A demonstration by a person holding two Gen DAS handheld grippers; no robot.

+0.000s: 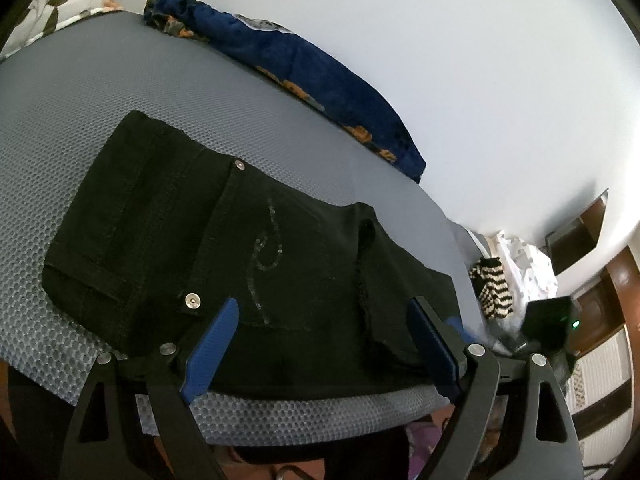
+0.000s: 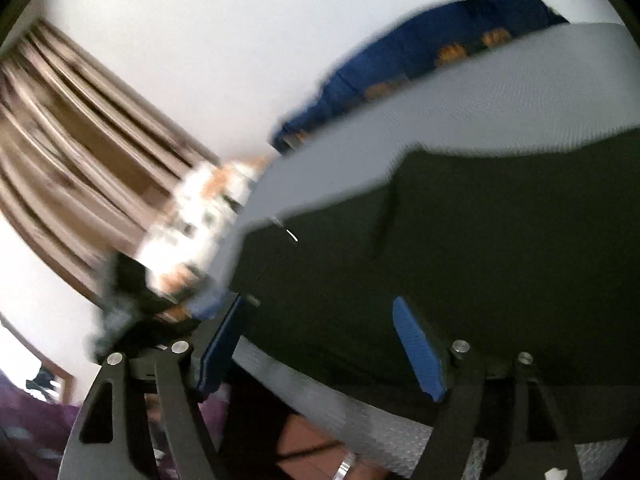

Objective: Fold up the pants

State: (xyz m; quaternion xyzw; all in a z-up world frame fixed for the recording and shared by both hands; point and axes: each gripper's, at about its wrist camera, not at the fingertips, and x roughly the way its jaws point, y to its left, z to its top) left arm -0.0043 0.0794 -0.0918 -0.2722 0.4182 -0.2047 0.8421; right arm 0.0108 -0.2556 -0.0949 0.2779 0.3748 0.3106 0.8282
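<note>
Black pants [image 1: 224,248] lie folded into a compact rectangle on a grey honeycomb mat [image 1: 60,128], with a back pocket and two silver rivets facing up. My left gripper [image 1: 320,312] is open, its blue pads just above the near edge of the pants, holding nothing. In the right wrist view, which is motion-blurred, the same black pants [image 2: 460,240] fill the right half on the grey mat [image 2: 500,92]. My right gripper [image 2: 320,312] is open over their near edge, empty.
A dark blue floral blanket [image 1: 304,72] lies rolled along the mat's far edge against a white wall. A striped black-and-white cloth [image 1: 494,288] and white bag sit off the right end. A floral pillow [image 1: 60,0] is at the far left. Brown curtains [image 2: 80,152] hang at left.
</note>
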